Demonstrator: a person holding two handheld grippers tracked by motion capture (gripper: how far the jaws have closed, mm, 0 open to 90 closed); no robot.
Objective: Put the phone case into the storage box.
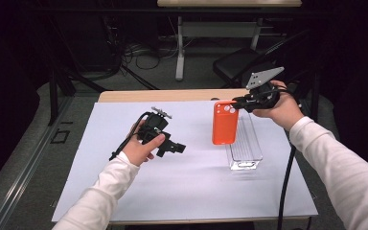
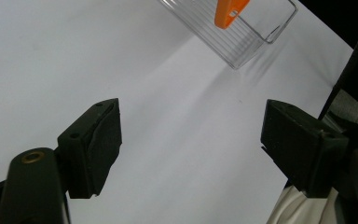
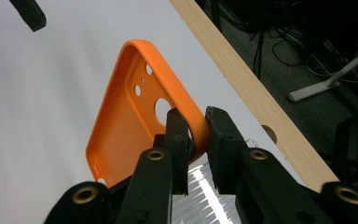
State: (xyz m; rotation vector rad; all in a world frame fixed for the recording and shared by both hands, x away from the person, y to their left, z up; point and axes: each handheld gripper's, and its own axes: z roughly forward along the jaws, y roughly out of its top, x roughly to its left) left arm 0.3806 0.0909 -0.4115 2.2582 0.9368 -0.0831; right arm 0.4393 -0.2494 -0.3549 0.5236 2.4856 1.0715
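A: That orange phone case [image 3: 121,126] reads as soft matt plastic, finely textured inside, smooth along its rim.

B: And the clear bin [image 1: 246,143]?

A: Glossy see-through plastic, its walls ribbed, catching bright streaks of light.

B: The tabletop [image 1: 172,95]?

A: Pale wood at the far edge, covered by a smooth matt white sheet [image 1: 187,182], like paper.

B: The right claw [image 3: 196,135]?

A: Matt black plastic with brass-coloured rivets; the left claw [image 2: 191,144] is the same, its pads [image 2: 103,140] rough-looking.

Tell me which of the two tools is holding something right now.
The right tool, shut on the rim of the orange phone case above the clear tray. The left tool stands open with nothing between its jaws.
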